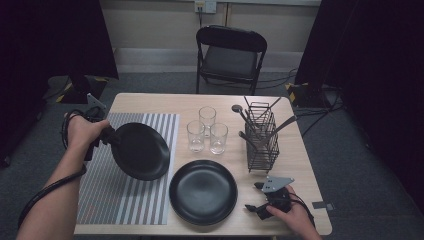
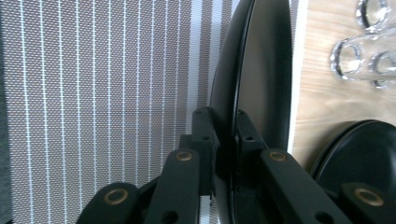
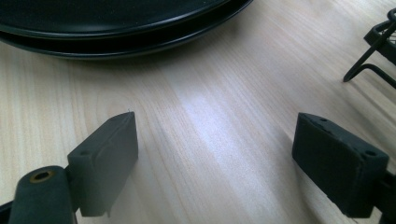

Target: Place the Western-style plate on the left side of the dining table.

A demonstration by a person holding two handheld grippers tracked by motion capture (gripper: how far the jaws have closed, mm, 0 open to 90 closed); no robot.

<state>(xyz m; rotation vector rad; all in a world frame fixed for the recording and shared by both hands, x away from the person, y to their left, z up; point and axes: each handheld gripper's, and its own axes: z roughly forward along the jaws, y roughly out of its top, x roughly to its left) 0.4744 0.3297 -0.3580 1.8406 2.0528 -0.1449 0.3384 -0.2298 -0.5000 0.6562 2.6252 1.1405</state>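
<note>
Presently, the tabletop [image 1: 295, 150] carries a striped mat [image 1: 125, 200] below the left hand-held gripper [image 1: 102, 134], which pinches the rim of a tilted black plate [image 1: 142, 150], raised clear of the mat. A second plate [image 1: 202, 192] lies just beside the right hand-held gripper [image 1: 256, 197], whose jaws are spread, empty.

black folding chair [image 1: 231, 56] behind wooden table [image 1: 300, 155], grey carpet floor [image 1: 150, 82], black curtains [image 1: 55, 35], pale wall [image 1: 160, 22]
</note>
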